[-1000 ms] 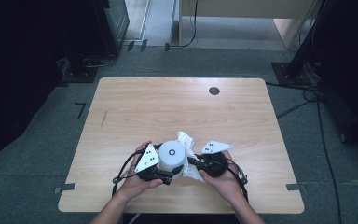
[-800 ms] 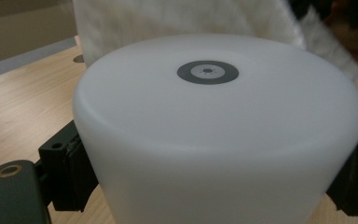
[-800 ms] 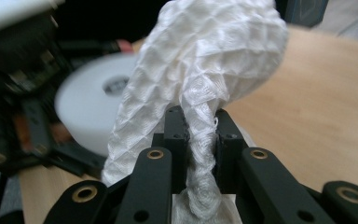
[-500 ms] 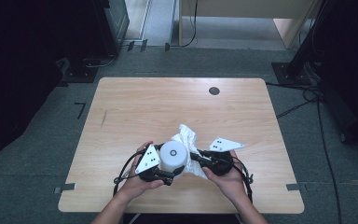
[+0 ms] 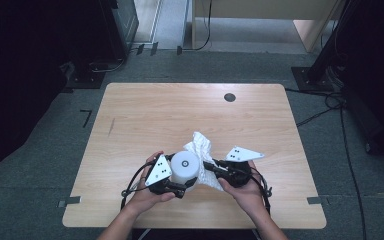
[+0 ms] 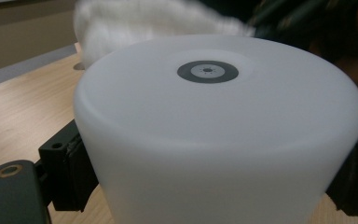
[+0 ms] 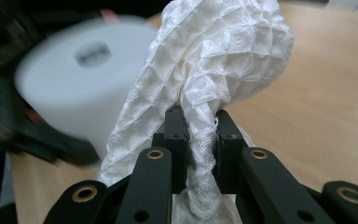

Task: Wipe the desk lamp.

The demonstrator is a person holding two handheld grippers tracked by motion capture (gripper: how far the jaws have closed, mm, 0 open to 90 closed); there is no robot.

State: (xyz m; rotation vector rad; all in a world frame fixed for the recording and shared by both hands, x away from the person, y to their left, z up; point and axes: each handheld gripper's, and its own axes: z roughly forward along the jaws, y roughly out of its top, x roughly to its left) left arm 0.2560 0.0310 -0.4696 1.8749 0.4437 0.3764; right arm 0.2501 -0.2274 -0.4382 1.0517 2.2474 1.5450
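The high view is evenly lit from above: the desk [image 5: 180, 120] is bright, and the room at both sides falls into near black. Shadows under the hands are soft and short. There is no glare on the wood. The left gripper view is soft all over; the white cup [image 6: 219, 135] sits too close to be sharp, and the cloth [image 6: 140, 23] behind it is blurred. In the right gripper view the cloth [image 7: 214, 70] between the jaws is crisp, while the cup [image 7: 79, 79] and the dark background are smeared.
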